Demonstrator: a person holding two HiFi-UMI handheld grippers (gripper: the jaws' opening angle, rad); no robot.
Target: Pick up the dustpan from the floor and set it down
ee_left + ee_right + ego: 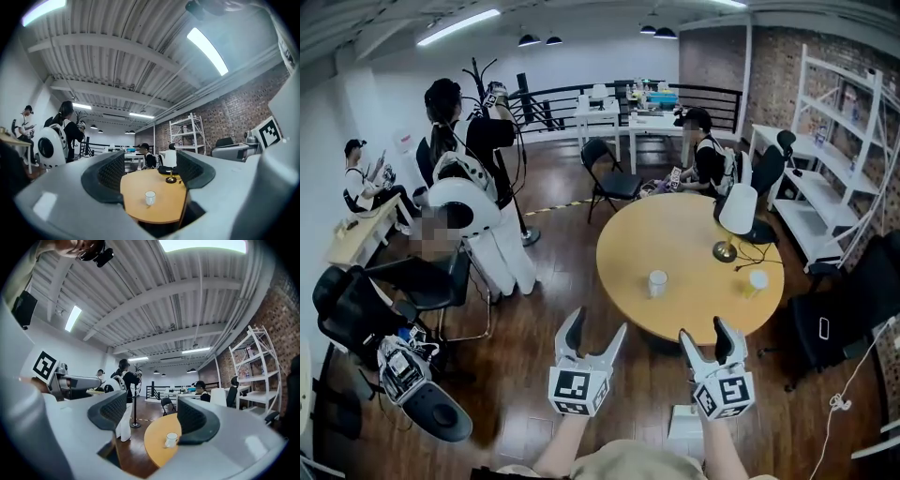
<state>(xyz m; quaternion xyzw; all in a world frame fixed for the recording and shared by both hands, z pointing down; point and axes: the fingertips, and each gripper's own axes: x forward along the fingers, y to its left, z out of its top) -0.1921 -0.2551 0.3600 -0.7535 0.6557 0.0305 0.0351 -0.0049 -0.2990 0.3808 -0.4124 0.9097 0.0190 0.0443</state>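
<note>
A pale floor object, half hidden behind the right gripper, cannot be identified.

A round yellow desk stands on the dark plank floor. On it are a white cup near the middle, a second cup near the right edge, and a white-shaded lamp at the far side. A black folding chair stands on the floor beyond the desk.

Pale dustpan on wooden floor
</note>
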